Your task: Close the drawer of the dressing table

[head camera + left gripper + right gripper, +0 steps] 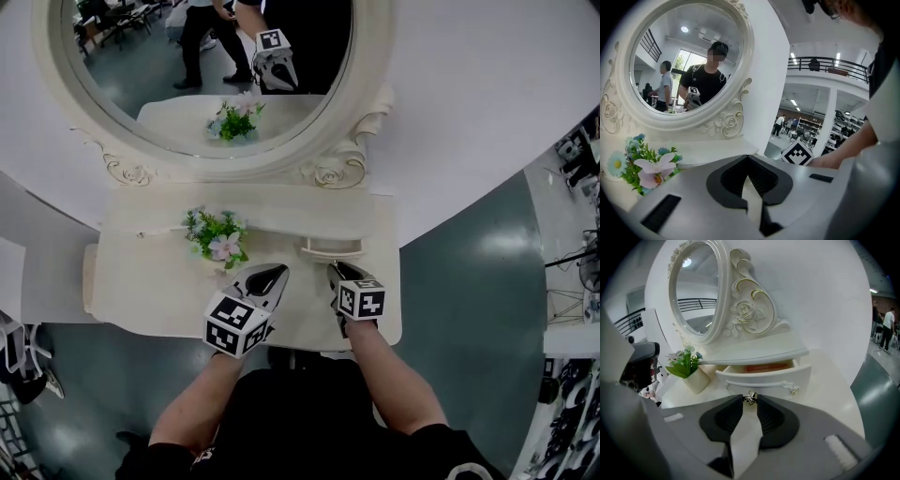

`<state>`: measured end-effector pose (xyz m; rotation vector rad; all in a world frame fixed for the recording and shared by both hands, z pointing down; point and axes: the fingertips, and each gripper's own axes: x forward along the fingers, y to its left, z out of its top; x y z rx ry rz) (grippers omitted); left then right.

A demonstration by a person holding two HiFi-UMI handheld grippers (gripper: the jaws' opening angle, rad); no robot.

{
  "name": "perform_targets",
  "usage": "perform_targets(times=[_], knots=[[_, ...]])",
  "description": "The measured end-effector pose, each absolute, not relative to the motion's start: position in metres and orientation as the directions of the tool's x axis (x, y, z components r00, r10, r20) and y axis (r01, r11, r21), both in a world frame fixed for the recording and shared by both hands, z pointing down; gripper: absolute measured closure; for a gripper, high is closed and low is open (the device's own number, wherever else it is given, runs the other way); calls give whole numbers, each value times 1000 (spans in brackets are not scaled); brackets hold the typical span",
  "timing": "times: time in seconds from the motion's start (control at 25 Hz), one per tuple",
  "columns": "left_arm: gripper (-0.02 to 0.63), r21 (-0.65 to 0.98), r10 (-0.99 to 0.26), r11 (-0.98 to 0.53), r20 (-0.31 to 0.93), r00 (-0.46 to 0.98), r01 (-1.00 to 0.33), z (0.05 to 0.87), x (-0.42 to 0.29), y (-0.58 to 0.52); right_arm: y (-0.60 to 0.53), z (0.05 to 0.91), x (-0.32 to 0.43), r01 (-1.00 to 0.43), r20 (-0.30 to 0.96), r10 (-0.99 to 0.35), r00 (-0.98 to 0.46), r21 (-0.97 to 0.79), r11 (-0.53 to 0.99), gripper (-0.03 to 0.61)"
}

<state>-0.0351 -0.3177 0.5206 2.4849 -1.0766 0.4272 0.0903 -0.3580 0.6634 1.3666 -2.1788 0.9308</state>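
From above, the dressing table (141, 281) stands under its oval mirror (169, 84), with a pot of flowers (217, 236) near the middle of the top. The small drawer (331, 248) stands pulled out, at 3 o'clock from the flowers. The right gripper (339, 270) has its tip at the drawer's front, the drawer at its 12 o'clock. The left gripper (275, 275) hovers beside it, the flowers at its 11 o'clock.

Looking along the left gripper, its jaws meet tip to tip with nothing between them. The flowers sit at 9 o'clock, the mirror at 11.

Looking along the right gripper, the jaws are narrowed onto the little metal knob (750, 398) in the middle of the drawer's front, one tip on each side. The drawer gapes at 12 o'clock, with something orange (768, 366) lying inside.

The knob is small and round, so I'd guess the hold is thin and a push off its centre could make the tips slide off. An angled shove may skew the drawer so that it sticks half shut. The idle left gripper is close enough to the pot that a careless drift could tip it.
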Motion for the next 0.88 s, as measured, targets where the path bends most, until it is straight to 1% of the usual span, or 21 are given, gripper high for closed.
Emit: perform_targets(times=[0.88], knots=[[609, 248, -628, -604, 437, 644, -757, 522, -36, -341, -395, 672, 89, -891, 645, -614, -454, -320, 323, 474]])
